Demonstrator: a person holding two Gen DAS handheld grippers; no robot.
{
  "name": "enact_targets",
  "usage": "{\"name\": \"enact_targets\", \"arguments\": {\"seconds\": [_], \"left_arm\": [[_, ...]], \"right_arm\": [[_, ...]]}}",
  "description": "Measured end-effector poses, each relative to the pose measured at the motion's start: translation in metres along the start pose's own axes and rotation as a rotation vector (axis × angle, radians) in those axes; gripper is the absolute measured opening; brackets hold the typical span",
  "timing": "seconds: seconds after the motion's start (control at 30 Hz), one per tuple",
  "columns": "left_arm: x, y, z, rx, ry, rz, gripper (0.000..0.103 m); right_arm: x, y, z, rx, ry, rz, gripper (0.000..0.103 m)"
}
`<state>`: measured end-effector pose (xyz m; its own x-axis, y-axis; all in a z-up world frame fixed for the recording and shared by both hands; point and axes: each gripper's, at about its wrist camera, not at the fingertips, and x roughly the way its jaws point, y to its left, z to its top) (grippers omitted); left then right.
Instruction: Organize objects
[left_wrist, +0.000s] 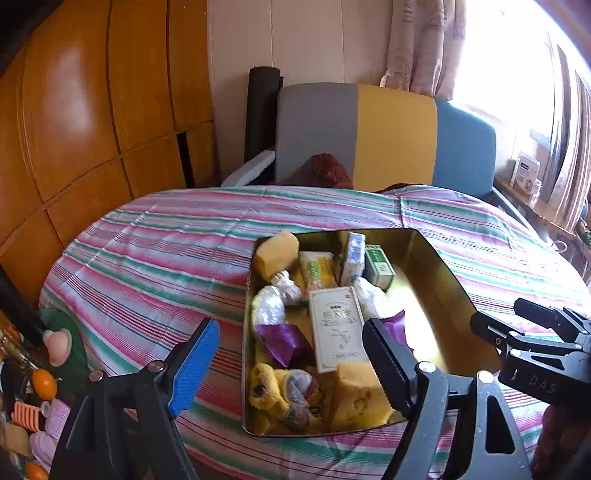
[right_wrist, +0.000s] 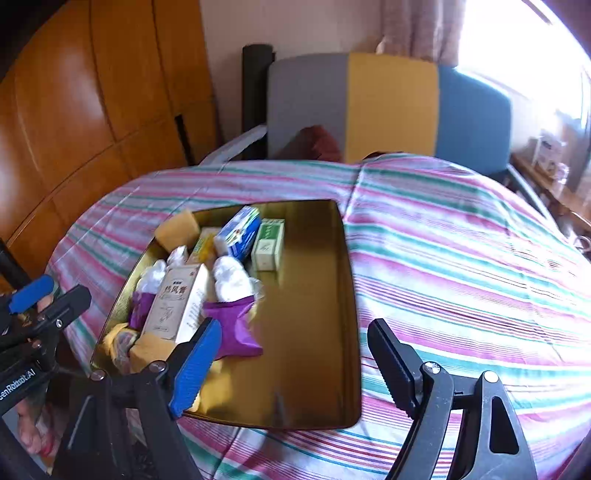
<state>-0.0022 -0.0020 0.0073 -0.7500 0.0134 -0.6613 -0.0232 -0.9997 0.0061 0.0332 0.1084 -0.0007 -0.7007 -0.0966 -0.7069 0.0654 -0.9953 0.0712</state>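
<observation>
A gold metal tray (left_wrist: 436, 280) lies on the striped table. Its left half holds yellow sponges (left_wrist: 277, 253), a beige box (left_wrist: 336, 328), a blue-white box (left_wrist: 352, 256), a green box (left_wrist: 380, 267), purple packets (left_wrist: 284, 341), white wrapped items (left_wrist: 269, 308) and a yellow cloth (left_wrist: 273, 391). The tray (right_wrist: 314, 332) also shows in the right wrist view, its right half bare. My left gripper (left_wrist: 291, 363) is open and empty above the tray's near left edge. My right gripper (right_wrist: 291, 365) is open and empty above the tray's near right part; it also shows in the left wrist view (left_wrist: 532, 332).
The striped cloth (left_wrist: 166, 258) covers the round table. A grey, yellow and blue chair (left_wrist: 369, 136) stands behind it, with a wooden wardrobe (left_wrist: 92, 110) at left. Small toys and orange items (left_wrist: 40, 387) lie low at the left. A window shelf (left_wrist: 528, 181) is at right.
</observation>
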Motion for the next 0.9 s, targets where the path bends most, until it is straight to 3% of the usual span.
{"name": "enact_targets", "arguments": {"seconds": [0.27, 0.9], "left_arm": [[-0.005, -0.007, -0.004, 0.003, -0.016, 0.007, 0.081], [-0.002, 0.001, -0.006, -0.022, -0.024, 0.018, 0.077]], "right_arm": [[-0.012, 0.001, -0.005, 0.008, -0.044, -0.041, 0.084], [-0.005, 0.016, -0.006, -0.026, -0.019, -0.033, 0.087]]}}
